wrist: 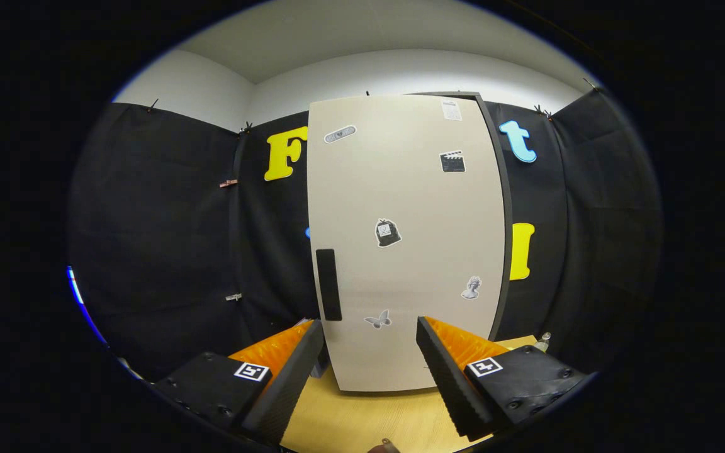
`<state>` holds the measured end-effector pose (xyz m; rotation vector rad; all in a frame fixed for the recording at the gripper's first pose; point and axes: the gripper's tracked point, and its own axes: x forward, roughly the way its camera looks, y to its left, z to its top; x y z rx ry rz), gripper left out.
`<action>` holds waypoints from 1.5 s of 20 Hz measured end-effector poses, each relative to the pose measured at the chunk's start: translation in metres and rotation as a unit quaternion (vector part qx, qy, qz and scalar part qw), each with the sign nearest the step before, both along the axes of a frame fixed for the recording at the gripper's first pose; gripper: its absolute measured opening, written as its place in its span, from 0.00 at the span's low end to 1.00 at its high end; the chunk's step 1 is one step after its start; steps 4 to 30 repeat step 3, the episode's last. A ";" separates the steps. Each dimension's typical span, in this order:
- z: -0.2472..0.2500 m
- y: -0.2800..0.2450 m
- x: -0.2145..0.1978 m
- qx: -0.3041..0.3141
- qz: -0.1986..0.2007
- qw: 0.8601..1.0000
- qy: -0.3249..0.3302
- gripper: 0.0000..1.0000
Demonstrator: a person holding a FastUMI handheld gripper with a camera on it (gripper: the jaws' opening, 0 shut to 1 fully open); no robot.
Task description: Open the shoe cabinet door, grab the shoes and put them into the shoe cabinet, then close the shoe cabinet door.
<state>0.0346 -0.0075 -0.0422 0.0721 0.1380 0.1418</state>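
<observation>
A tall shoe cabinet [406, 251] is standing upright on a pale wooden surface [362, 421], just ahead of the tool [369, 352], with black cloth hanging behind it and a white wall and ceiling showing above the cloth. Its cream door [413, 207] is sitting closed, framed by a dark edge along the right side. A long black handle [328, 284] is running vertically near the door's left edge, low down. Several small stickers are dotting the door: a white paper label [452, 110] near the top whose print is too small to read, a clapperboard [452, 161], a plaster strip [340, 134], a dark bag shape [387, 233], a grey bust [472, 287] and a butterfly [377, 320]. The tool's two fingers are spread wide apart, gripping nothing, with the foot of the cabinet showing between them. Each finger is carrying a square black-and-white marker [252, 371].
</observation>
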 end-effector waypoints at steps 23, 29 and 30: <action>-0.005 -0.001 -0.001 -0.003 -0.001 1.000 0.006 0.98; -0.005 -0.001 -0.001 -0.003 -0.001 1.000 0.006 0.98; -0.005 -0.001 -0.001 -0.003 -0.001 1.000 0.006 0.98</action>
